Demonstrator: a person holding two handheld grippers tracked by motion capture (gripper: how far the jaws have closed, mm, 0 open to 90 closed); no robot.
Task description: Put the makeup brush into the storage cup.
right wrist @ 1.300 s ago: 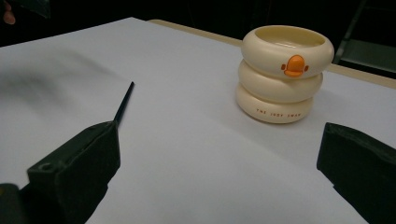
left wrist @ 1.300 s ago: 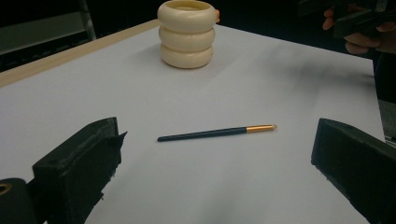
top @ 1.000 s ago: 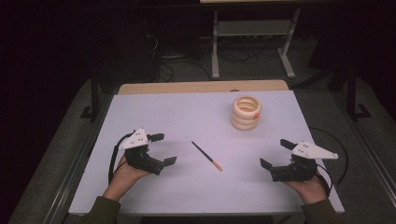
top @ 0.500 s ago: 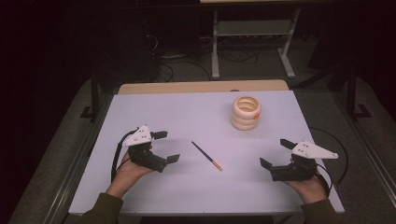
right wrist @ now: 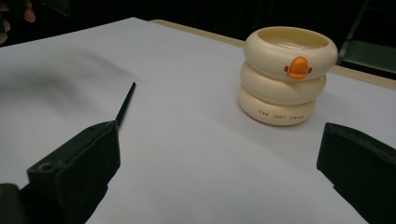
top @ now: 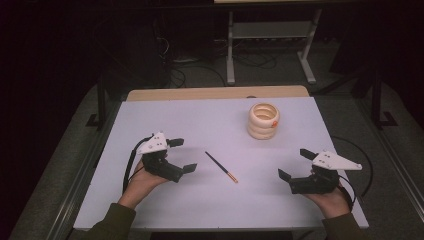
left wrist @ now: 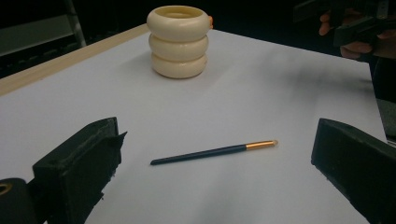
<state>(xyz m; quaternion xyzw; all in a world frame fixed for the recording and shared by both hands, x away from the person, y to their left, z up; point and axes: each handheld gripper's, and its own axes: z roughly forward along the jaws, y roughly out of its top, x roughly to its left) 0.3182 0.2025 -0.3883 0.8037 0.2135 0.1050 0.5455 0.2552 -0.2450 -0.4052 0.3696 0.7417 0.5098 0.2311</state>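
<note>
The white table [top: 220, 125] carries very little, and nothing on it looks handled yet — the work reads as barely begun.

The cream ringed holder [top: 263, 120], a stack of three rounded tiers with an orange duck-bill mark on the top one, stands upright toward the far right of the table, well apart from both hands. In the right gripper view its mouth [right wrist: 290, 38] is open and looks empty, so nothing has been put into it.

The left gripper [top: 181, 156] sits low over the near left part of the table, its jaws spread wide and holding nothing. In the left gripper view the gap between the jaws frames the brush, so this hand seems the one about to act. The right gripper [top: 295, 163] rests near the right front edge, jaws likewise parted and empty, aimed roughly at the holder.

The thin dark brush [top: 220, 166], with a gold band and a pale tip at its near end, lies flat on the table between the two grippers, nearer the left one and touched by neither.

Left to do, as I judge it: close on the brush, lift it, and likely carry it to the holder — all of the handling, in short.
</note>
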